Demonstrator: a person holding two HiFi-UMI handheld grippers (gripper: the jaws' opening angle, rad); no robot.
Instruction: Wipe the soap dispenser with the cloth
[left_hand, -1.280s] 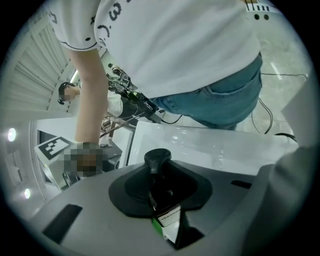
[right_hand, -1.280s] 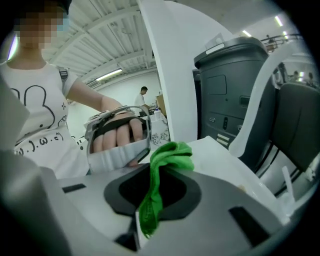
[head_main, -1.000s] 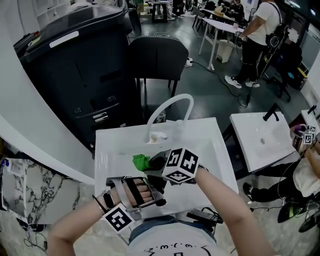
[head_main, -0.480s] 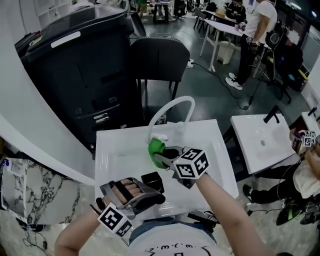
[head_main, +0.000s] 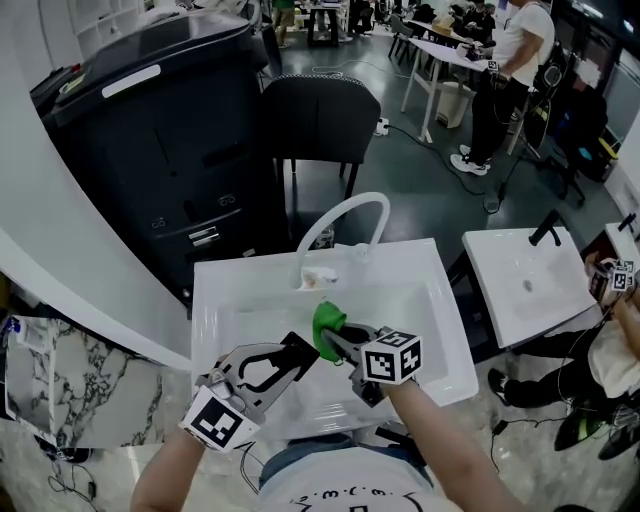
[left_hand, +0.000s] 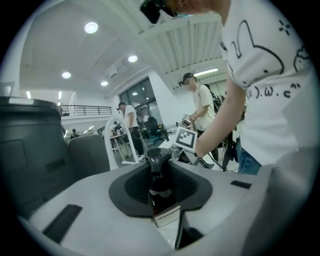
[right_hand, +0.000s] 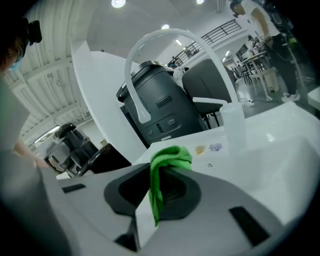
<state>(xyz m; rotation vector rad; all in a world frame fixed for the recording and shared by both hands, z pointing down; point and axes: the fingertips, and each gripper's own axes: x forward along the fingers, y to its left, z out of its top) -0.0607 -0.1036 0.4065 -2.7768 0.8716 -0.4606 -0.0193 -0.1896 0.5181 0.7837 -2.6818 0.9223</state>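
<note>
My left gripper (head_main: 285, 362) is shut on the dark soap dispenser (head_main: 299, 350) and holds it over the front of the white sink. In the left gripper view the bottle (left_hand: 161, 192) stands between the jaws, pump head up and pale label low. My right gripper (head_main: 342, 340) is shut on a green cloth (head_main: 326, 325), which hangs bunched from its jaws just right of the dispenser. The cloth (right_hand: 162, 165) drapes over the right gripper (right_hand: 156, 197), and the left gripper (right_hand: 75, 145) shows at that view's left. Cloth and dispenser are close; I cannot tell whether they touch.
A white arched faucet (head_main: 345, 215) rises behind the sink basin (head_main: 420, 290). A small clear bottle (right_hand: 232, 125) stands by the faucet. A black chair (head_main: 315, 115) and a black cabinet (head_main: 150, 120) stand beyond. A second sink (head_main: 520, 275) is at right, people behind it.
The left gripper rolled over and rose, carrying the dispenser toward the cloth. The right gripper swung the cloth up toward the faucet, then lowered it rightward next to the dispenser.
</note>
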